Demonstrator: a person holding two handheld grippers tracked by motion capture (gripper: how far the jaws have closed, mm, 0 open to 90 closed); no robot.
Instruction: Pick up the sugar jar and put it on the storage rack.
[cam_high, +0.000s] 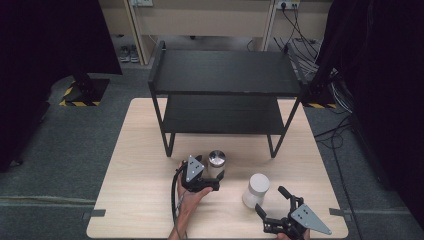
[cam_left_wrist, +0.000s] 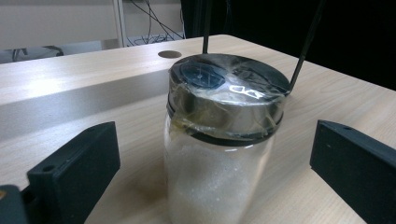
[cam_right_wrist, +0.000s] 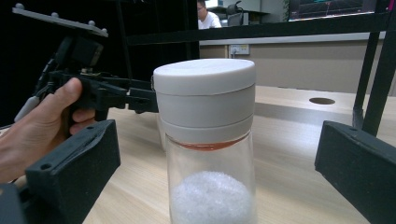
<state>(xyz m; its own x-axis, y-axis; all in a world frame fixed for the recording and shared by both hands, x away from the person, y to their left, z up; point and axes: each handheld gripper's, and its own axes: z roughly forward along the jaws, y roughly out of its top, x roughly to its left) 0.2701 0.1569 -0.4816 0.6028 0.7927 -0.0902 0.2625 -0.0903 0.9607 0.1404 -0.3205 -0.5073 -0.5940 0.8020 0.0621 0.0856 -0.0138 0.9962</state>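
While both tongs stand released, the left tongs (cam_high: 214, 176) straddle the metal-lid jar (cam_high: 216, 163) and the right tongs (cam_high: 272, 204) face the white-lid jar (cam_high: 256, 190), both on the desk (cam_high: 135, 165) before the black shelf (cam_high: 225, 75). Glass probably is slippery, fragile and rather heavy with powder; I would hold the body under the lid. Around them the room is free, the front edge near.

Silver-lidded jar (cam_high: 216, 163), white-lidded jar (cam_high: 256, 189), black shelf (cam_high: 225, 72), pale wood table (cam_high: 140, 170).
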